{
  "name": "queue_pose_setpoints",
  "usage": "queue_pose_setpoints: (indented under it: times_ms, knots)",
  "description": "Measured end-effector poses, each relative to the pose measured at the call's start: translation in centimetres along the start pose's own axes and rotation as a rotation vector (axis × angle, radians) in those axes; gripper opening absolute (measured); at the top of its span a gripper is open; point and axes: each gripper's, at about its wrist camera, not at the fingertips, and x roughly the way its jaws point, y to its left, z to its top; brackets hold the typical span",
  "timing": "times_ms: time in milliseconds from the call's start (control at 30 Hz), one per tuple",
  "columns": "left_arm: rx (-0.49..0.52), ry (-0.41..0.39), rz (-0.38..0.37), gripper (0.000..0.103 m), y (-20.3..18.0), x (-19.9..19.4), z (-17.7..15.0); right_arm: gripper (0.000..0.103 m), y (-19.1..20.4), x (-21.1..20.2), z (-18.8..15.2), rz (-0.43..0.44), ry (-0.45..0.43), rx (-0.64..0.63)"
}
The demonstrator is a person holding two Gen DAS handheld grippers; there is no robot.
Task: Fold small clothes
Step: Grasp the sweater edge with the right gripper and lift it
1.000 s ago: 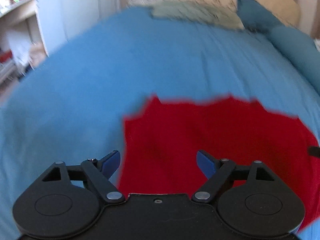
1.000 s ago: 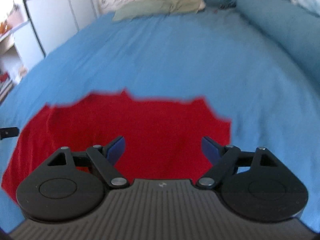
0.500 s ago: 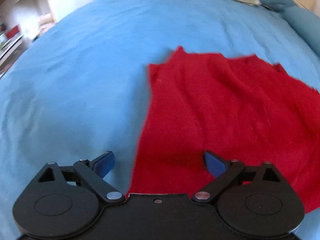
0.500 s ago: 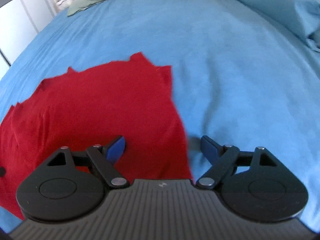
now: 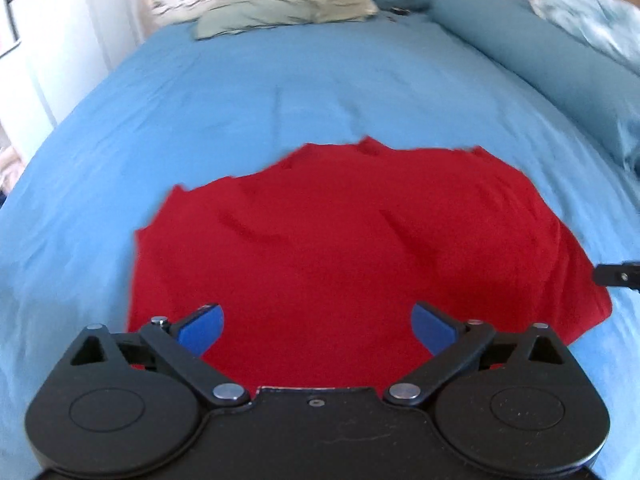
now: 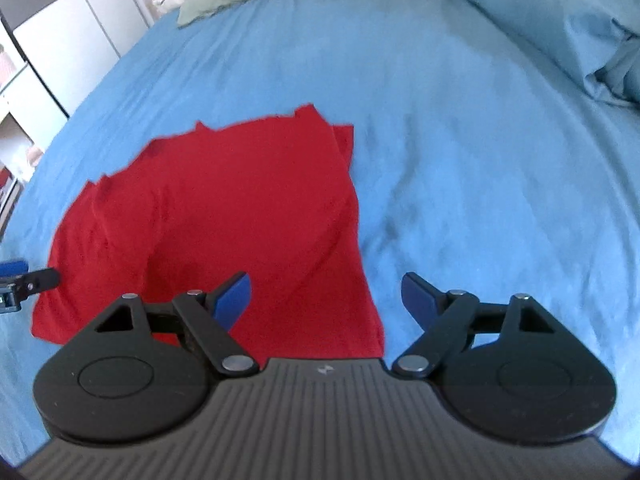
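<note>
Red garment [image 5: 344,248]: near edge hidden behind both grippers' bodies; far edge blurred

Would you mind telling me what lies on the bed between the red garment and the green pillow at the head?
Only bare blue sheet separates the red garment from the green pillow; the left wrist view shows this stretch best.

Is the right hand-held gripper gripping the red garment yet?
No, the right hand-held gripper is open above the red garment, fingers apart.

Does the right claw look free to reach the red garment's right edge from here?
Probably yes. The right claw is open and empty, straddling the red garment at its right edge, with only bare blue bedsheet around and nothing blocking it.
</note>
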Motion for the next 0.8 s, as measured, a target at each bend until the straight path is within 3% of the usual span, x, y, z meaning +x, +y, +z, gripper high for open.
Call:
queue_pose_setpoints:
  times_ms: [133,200,333,367,467,567,633,700,800]
  knots:
    - [-0.015,0.027,-0.001,0.102,-1.6,3.2,0.5,0.093,-1.2,2.8,0.3,0.034,0.037,0.004]
    - [-0.041,0.047,0.008,0.102,-1.9,4.4,0.7,0.079,-1.7,4.4,0.4,0.056,0.071,0.021]
    - [-0.108,0.135,0.028,0.102,-1.6,6.7,0.4,0.079,-1.4,5.2,0.2,0.093,0.061,-0.015]
    - [-0.126,0.161,0.031,0.102,-1.4,7.4,0.3,0.076,-1.2,5.2,0.1,0.106,0.061,-0.031]
    - [-0.152,0.184,0.032,0.103,-0.9,8.4,-0.1,0.054,-0.4,5.2,0.2,0.139,0.078,-0.088]
    - [-0.143,0.210,0.050,0.103,-1.2,8.8,0.1,0.051,-0.3,5.6,0.3,0.132,0.089,-0.101]
    - [-0.143,0.232,0.062,0.103,-1.4,9.3,0.4,0.043,-0.7,5.7,0.4,0.131,0.095,-0.074]
    - [-0.152,0.252,0.068,0.103,-1.5,9.9,0.7,0.029,-1.2,5.5,0.8,0.144,0.110,-0.009]
    - [-0.153,0.275,0.067,0.103,-1.3,10.5,1.2,0.025,-1.8,4.4,2.0,0.177,0.130,0.180]
